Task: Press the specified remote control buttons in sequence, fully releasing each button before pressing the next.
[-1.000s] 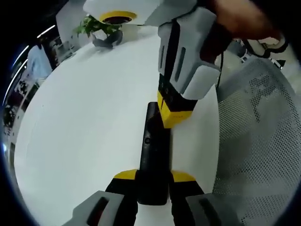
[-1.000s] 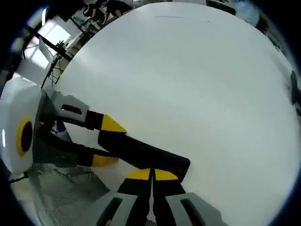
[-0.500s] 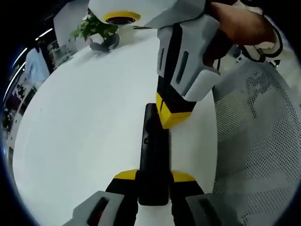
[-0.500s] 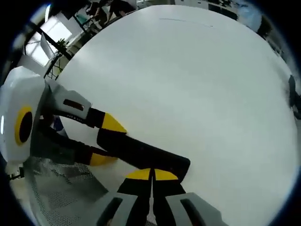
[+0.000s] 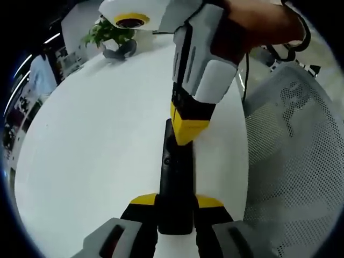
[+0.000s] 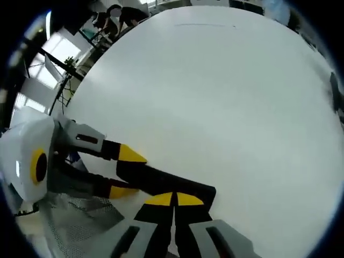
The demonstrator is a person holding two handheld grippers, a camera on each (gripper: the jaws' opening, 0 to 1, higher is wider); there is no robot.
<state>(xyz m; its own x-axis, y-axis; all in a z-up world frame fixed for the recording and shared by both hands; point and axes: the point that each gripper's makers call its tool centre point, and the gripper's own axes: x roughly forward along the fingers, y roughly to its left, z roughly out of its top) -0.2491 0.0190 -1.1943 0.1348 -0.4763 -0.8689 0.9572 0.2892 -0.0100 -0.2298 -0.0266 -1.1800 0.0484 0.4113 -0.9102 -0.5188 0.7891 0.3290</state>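
The left gripper [image 5: 176,201] has its jaws clamped on the near end of the black remote control [image 5: 174,183], which lies lengthwise on the white table [image 5: 97,140]. The right gripper [image 5: 185,135], held by a hand [image 5: 252,21], comes down from the far side with its jaws together, yellow tips touching the remote's far half. In the right gripper view its closed tips [image 6: 173,200] meet the remote [image 6: 161,181]. A potted plant [image 5: 110,35] stands at the far table edge; a mesh chair [image 5: 293,161] sits right.
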